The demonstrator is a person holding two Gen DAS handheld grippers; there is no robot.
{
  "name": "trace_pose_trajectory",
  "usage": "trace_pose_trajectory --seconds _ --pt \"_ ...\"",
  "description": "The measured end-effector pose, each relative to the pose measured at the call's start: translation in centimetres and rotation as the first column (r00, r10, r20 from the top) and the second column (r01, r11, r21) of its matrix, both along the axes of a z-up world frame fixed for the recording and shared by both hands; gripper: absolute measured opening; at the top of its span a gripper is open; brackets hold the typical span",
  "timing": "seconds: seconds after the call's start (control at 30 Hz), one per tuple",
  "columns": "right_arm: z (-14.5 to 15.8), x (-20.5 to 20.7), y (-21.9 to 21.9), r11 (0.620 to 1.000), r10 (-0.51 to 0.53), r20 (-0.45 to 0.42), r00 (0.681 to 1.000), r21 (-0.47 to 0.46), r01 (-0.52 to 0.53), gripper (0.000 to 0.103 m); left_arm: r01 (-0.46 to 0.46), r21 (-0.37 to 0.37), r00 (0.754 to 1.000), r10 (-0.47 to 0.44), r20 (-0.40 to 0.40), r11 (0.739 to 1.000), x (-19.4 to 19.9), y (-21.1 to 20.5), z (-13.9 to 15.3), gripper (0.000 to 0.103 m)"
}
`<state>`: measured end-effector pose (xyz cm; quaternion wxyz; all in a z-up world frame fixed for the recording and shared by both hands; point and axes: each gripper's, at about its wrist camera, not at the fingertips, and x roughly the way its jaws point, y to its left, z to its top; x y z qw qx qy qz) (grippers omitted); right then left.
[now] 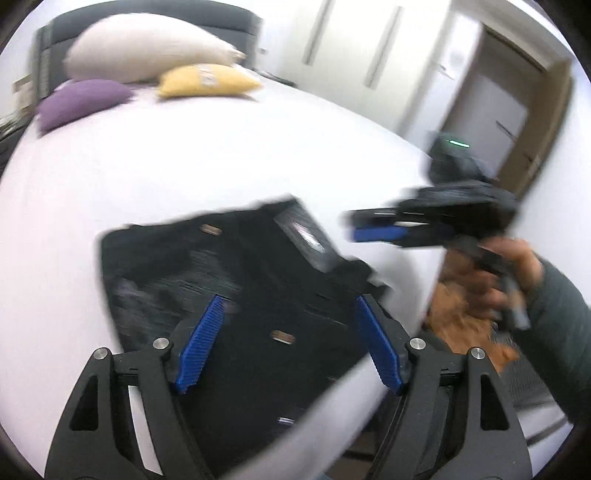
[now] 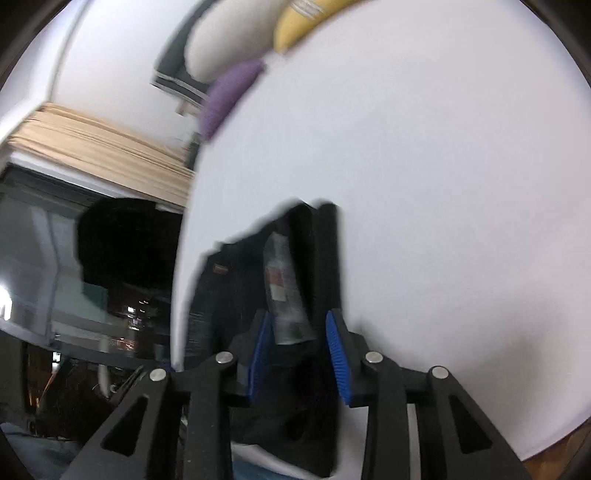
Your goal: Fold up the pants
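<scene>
Black pants (image 1: pixel 258 302) lie folded flat on the white bed (image 1: pixel 221 155) (label patch showing), just ahead of the left gripper (image 1: pixel 288 339).

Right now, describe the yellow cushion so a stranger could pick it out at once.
Start at the big white bed and look to its far end, where three cushions lie against the dark grey headboard. The small yellow fabric cushion lies on the sheet just below the large cream pillow. Unlike the plain purple cushion beside it, it is yellow with a pale printed patch.
</scene>
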<state>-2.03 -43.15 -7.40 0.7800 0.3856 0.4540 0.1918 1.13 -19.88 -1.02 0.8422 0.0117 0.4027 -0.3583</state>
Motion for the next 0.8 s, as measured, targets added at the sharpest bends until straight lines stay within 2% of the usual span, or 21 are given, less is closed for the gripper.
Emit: trace_pose_trajectory --seconds 0.03,0.1,0.17,0.23,0.27,0.3,0.37,0.43,0.47,0.53,0.6,0.63,0.67,0.7,0.77,0.8 --pt "1.1 -0.1 1.0 0.998 0.039 0.053 0.998 0.039 -0.041 0.036 -0.02 0.0 1.0 0.02 -0.006 1.0 0.7 0.5 -0.2 0.073" --pt "1.8 0.2 3.1 0.992 0.113 0.09 0.99 0.05 -0.118 0.036 -0.017 -0.024 0.999 0.016 -0.04 1.0 2.2 1.2 -1.1 0.073" --pt "0.5 0.7 5.2 0.986 0.166 0.038 0.985 0.027 -0.167 0.036 -0.011 -0.002 0.995 0.011 -0.103 1.0 3.1 1.2 -3.8 0.073" --pt "-2.7 1.2 5.9 0.984 0.178 -0.076 0.981 0.011 -0.178 0.033 -0.011 0.012 0.987 0.013 -0.16 1.0 2.5 1.3 -6.1 0.072" --pt "-5.0 1.2 5.8 0.986 0.165 -0.155 0.974 -0.002 -0.167 0.022 -0.009 0.014 0.986 0.012 -0.166 1.0 2.4 1.4 -7.0 0.07" --pt "-6.3 0.7 5.3 0.99 0.137 -0.172 0.976 -0.012 -0.141 0.0 0.0 0.007 0.988 0.001 -0.154 1.0 2.1 1.6 -7.4 0.07" --pt "-6.8 0.1 4.2 0.993 0.111 -0.15 0.982 0.049 -0.105 0.0 0.015 0.009 0.989 -0.014 -0.145 1.0 2.0 1.8 -7.0 0.07" --pt "-6.4 -0.4 4.2 0.994 0.107 -0.137 0.985 0.024 -0.104 0.0 0.021 -0.021 0.985 -0.024 -0.171 1.0 2.8 2.4 -6.0 0.053" --pt "-6.2 -0.5 4.4 0.994 0.111 -0.133 0.985 0.01 -0.111 0.0 0.022 -0.039 0.985 -0.028 -0.169 0.999 3.4 2.8 -5.4 0.051" --pt "-6.2 -0.5 4.3 0.993 0.116 -0.135 0.984 0.001 -0.117 0.0 -0.008 -0.042 0.993 0.003 -0.122 0.999 5.6 3.2 -4.1 0.051" --pt "-6.4 -0.4 4.3 0.994 0.112 -0.142 0.983 0.004 -0.113 0.0 -0.059 -0.053 0.991 0.052 -0.123 0.997 9.0 3.8 -3.8 0.049" --pt "-6.4 -0.4 4.3 0.994 0.112 -0.143 0.983 0.001 -0.113 0.0 -0.081 -0.055 0.988 0.073 -0.137 0.995 11.1 4.0 -3.8 0.044" --pt "-6.3 -0.3 4.5 0.994 0.109 -0.144 0.984 -0.006 -0.111 0.0 -0.092 -0.037 0.985 0.085 -0.149 0.995 12.5 4.1 -4.5 0.04" --pt "-6.2 -0.3 4.7 0.994 0.106 -0.145 0.984 -0.013 -0.109 0.0 -0.085 -0.003 0.985 0.084 -0.148 0.996 13.4 3.8 -5.4 0.03" --pt "-5.5 -0.2 5.6 0.994 0.101 -0.145 0.984 -0.026 -0.106 0.0 -0.066 0.05 0.988 0.072 -0.136 0.997 13.1 3.2 -6.6 0.029" --pt "-5.5 -0.3 5.7 0.994 0.098 -0.142 0.985 -0.032 -0.104 0.0 -0.061 0.08 0.993 0.069 -0.098 0.995 12.1 3.0 -6.9 0.029"
